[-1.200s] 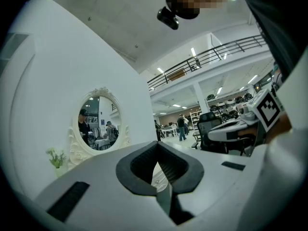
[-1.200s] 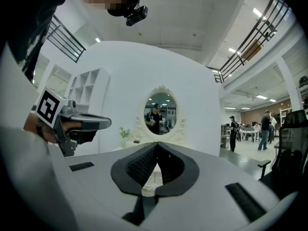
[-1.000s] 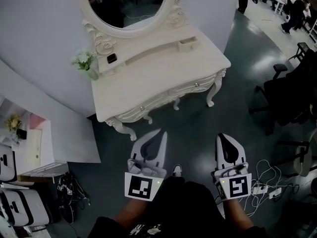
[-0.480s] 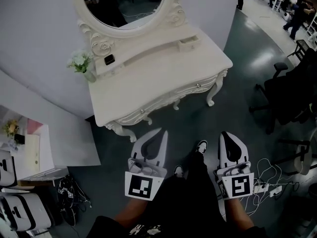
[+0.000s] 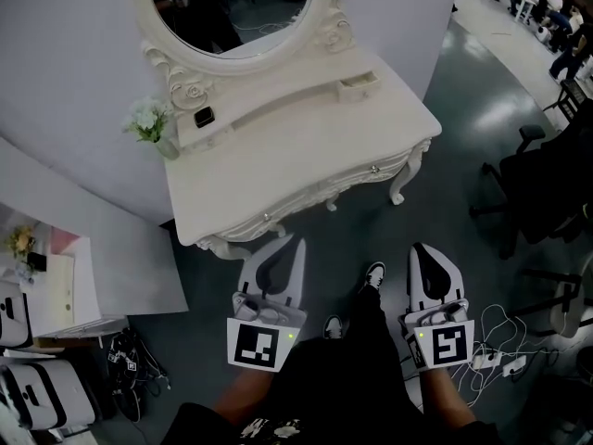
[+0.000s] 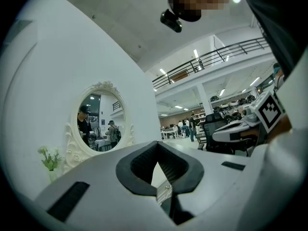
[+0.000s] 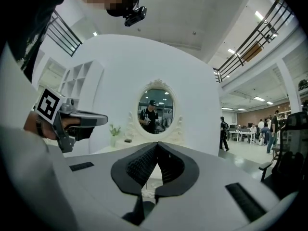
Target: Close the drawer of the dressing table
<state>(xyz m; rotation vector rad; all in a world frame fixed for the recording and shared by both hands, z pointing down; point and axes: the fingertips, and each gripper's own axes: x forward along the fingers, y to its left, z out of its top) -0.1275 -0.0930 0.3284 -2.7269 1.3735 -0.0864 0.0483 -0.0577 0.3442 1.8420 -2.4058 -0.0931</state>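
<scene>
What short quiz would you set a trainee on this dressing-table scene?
1. True or false: the left gripper and the right gripper are both shut and empty.
2. What stands left of the mirror on the dressing table? A: a vase of flowers. B: a lamp. C: a stack of books.
3. Where is the small drawer that sticks out?
Key: 1 true. 2 A. 3 at the right end of the raised shelf, right of the mirror.
</scene>
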